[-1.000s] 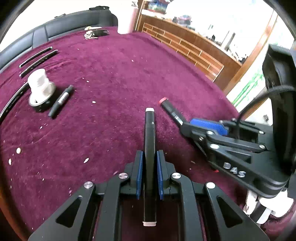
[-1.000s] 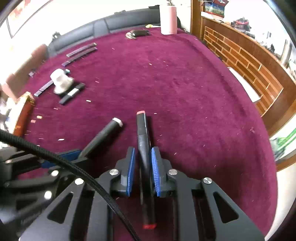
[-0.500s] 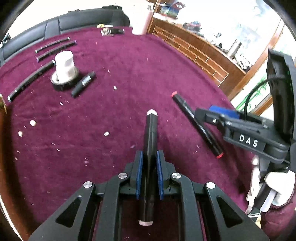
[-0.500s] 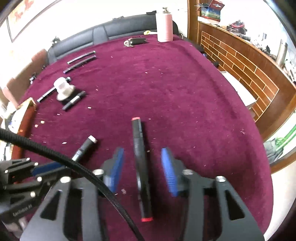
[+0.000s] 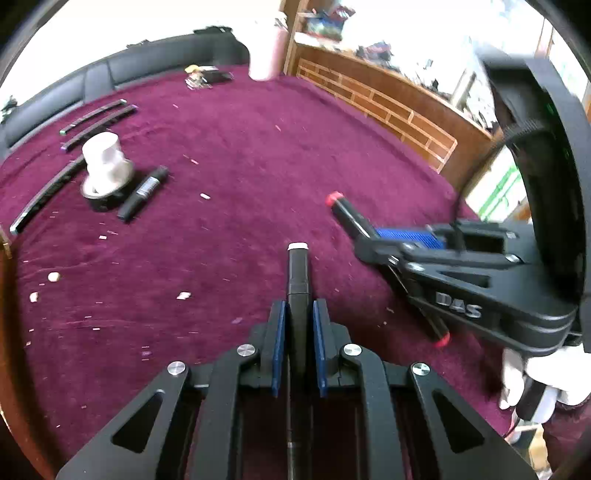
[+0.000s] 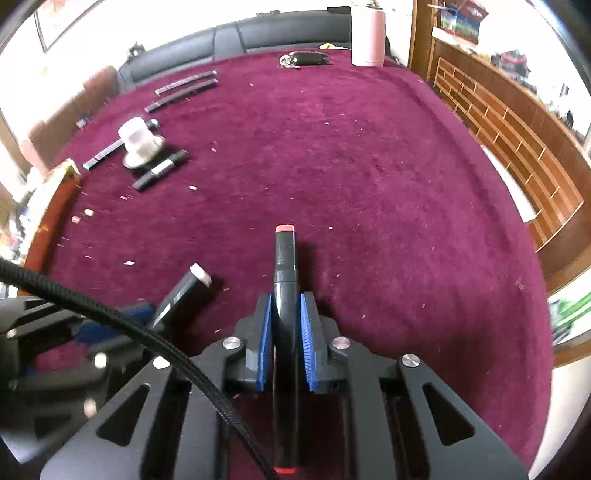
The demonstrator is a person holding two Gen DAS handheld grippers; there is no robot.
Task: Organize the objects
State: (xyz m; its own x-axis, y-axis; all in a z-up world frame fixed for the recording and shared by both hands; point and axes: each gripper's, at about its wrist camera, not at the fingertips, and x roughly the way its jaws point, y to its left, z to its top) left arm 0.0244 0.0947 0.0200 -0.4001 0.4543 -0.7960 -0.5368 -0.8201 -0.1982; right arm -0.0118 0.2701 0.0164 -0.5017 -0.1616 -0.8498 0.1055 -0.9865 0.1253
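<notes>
L→R, cloth-covered table (image 6: 369, 155).

Far L, ~10 o'clock in right wrist view: black marker (image 6: 160, 170) lying just beside white holder (image 6: 137, 140) on tape roll, w/ dark strips (image 6: 184, 85) beyond. Looks like the sorted cluster; judged done.

L gripper (image 5: 298, 343): jaws narrow, clamped on white-capped marker (image 5: 298, 273), cap pointing 12 o'clock, lifted off cloth as far as I can tell.

R gripper (image 6: 286, 332): jaws have just been closing, now pinched on red-capped marker (image 6: 285, 266), which sits between pads, cap at 12 o'clock. In left wrist view this gripper sits at ~3 o'clock.

Far edge, 12 o'clock: keys (image 6: 304, 58) + pink cup (image 6: 367, 35), untouched.

Status (est.): roughly midway. Both markers in hand, neither placed yet. Left: carry both toward 10 o'clock cluster, lay beside black marker. Keys/cup: unclear if part of job.
</notes>
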